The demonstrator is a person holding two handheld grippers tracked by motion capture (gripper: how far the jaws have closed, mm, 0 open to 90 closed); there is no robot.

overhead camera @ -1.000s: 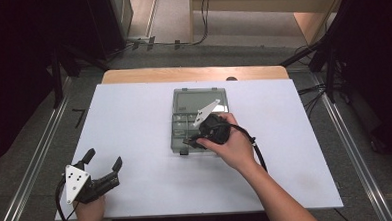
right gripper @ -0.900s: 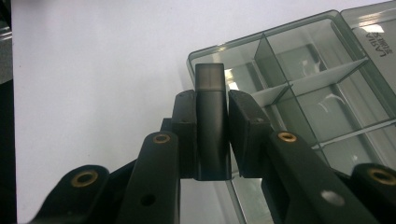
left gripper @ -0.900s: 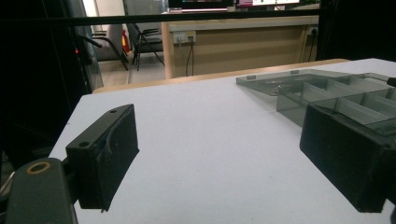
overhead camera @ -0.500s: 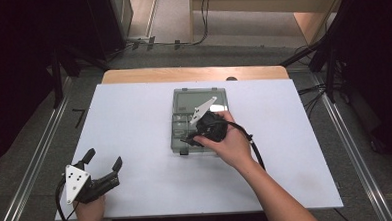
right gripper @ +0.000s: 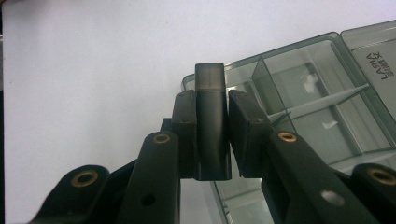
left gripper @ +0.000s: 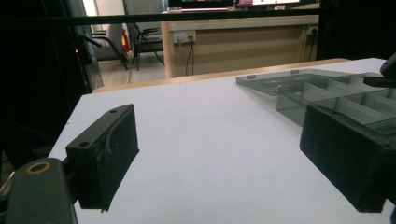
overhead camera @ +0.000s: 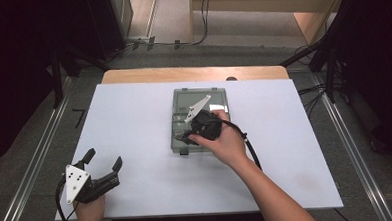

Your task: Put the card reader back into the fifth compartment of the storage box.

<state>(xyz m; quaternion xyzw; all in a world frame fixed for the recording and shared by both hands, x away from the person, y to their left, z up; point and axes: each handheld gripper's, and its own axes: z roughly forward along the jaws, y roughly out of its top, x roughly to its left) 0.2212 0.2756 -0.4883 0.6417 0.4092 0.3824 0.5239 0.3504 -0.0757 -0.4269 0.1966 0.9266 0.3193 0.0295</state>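
over the box corner, a dark block is being carried

at the near left corner of the clear compartment box [overhead camera: 218, 97], the right gripper [right gripper: 211, 116] is clamping a small dark rectangular block [right gripper: 211, 126] upright between its pads, and the block's top is standing above the fingertips. the step in hand is looking like a placement into, or a lift out of, one of the box's cells; which of the two i cannot tell. a placement would be calling for the block to be lined up with a single cell, clear of the thin dividers [right gripper: 268, 86], before the jaws are let apart.

the left gripper [overhead camera: 104, 168] is resting near the table's front left edge, its jaws standing wide apart with nothing between them, well apart from the box.

the white table [overhead camera: 134, 118] is offering plenty of bare room to the left and front of the box. the box's raised walls and its flat-lying lid at the far side are the edges to be minding, as is the right gripper's trailing cable [overhead camera: 249, 148] lying just beside the box.
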